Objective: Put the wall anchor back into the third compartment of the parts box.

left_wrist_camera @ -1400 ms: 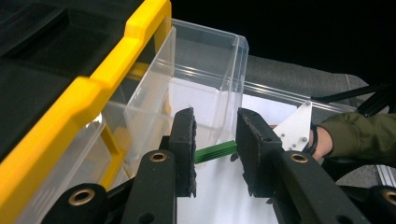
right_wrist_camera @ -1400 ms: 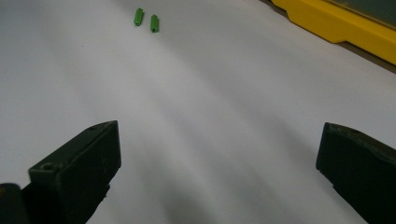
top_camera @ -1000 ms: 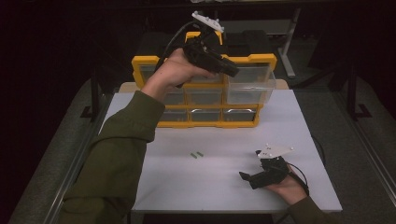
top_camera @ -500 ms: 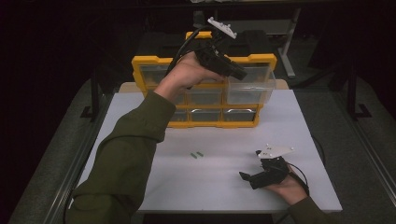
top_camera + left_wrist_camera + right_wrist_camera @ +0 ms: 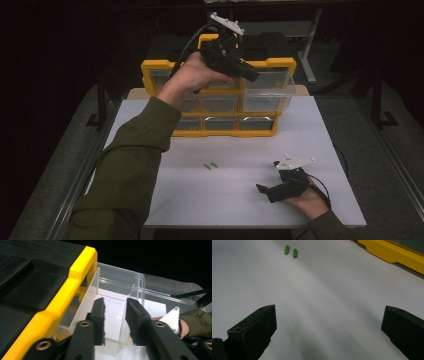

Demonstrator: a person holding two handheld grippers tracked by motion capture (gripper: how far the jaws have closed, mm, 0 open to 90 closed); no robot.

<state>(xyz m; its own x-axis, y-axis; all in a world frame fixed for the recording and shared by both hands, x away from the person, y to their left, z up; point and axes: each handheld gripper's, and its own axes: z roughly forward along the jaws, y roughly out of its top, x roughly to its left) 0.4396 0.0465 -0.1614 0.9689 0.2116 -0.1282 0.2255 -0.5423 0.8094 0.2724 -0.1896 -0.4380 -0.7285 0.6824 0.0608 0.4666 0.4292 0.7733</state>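
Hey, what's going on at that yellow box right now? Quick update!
Left gripper over the pulled-out clear drawer, jaws just narrowing, nothing between. Right gripper open, resting on table. Green pieces untouched.

High view overlooks table (image 5: 240, 200) (gripper views closer, perhaps).

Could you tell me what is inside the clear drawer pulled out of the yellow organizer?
The drawer looks empty: through its clear walls only the white table shows. The left gripper pads cover part of its near end, so something small there could be hidden.
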